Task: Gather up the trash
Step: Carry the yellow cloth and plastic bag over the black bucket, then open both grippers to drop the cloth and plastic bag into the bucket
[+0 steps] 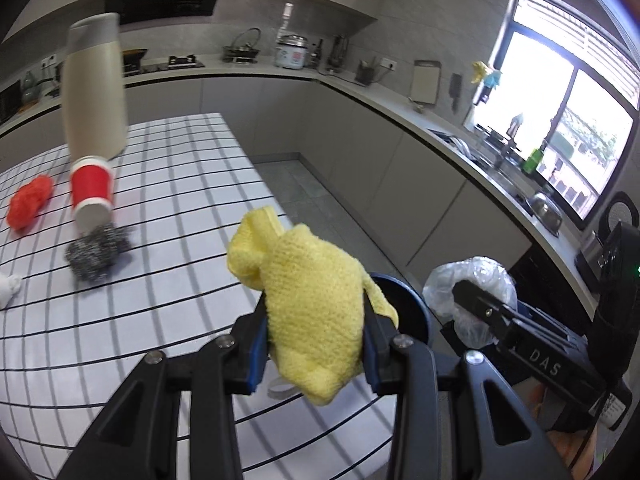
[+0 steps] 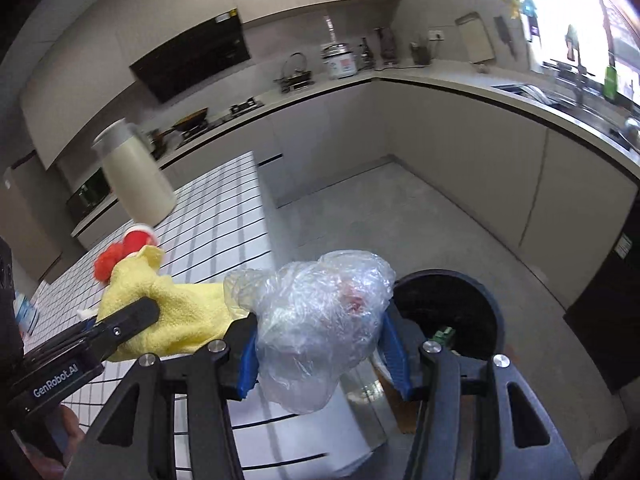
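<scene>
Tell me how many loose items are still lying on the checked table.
4 visible: an orange mesh ball at the left, a tipped red cup beside it, a steel scourer at the cup's mouth, and something white cut off at the left edge. More may lie out of frame.

A crumpled yellow cloth (image 1: 316,312) is pinched upright; at its three o'clock, a clear plastic wad (image 2: 320,320), perhaps a bag, is likewise held.

Bin (image 2: 486,300) half hidden by bag (image 2: 320,320) (contents unclear)
</scene>
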A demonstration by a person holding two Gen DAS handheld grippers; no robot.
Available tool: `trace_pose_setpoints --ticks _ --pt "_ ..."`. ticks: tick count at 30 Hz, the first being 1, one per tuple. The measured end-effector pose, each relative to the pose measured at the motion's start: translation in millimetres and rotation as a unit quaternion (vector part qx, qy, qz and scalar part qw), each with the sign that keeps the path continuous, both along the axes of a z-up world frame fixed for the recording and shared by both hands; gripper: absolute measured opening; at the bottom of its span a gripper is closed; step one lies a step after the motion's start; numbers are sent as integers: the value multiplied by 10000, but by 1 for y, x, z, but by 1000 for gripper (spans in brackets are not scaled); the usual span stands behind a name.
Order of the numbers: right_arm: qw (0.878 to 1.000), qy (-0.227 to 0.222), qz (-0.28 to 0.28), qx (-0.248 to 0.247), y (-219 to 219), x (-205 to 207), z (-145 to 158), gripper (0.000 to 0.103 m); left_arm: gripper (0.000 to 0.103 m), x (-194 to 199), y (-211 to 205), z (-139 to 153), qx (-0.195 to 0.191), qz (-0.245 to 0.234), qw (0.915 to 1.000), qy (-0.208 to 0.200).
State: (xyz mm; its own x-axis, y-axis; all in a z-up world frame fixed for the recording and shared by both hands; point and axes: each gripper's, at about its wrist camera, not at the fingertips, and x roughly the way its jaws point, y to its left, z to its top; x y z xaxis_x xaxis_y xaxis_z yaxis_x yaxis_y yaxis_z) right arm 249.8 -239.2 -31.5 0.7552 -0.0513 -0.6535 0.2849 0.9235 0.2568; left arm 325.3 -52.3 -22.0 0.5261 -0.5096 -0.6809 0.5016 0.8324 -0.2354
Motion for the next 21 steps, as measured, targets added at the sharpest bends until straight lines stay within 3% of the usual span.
trace_pose_setpoints --ticks 4,13,21 --pt "9999 77 -134 -14 -53 -4 -8 54 39 3 -45 -6 22 -75 9999 65" --pt "9989 429 181 13 -151 13 -44 54 39 5 -134 -35 123 202 9987 449" --pt "9947 867 528 158 -198 35 -104 54 39 9 -175 -95 546 538 9937 815"
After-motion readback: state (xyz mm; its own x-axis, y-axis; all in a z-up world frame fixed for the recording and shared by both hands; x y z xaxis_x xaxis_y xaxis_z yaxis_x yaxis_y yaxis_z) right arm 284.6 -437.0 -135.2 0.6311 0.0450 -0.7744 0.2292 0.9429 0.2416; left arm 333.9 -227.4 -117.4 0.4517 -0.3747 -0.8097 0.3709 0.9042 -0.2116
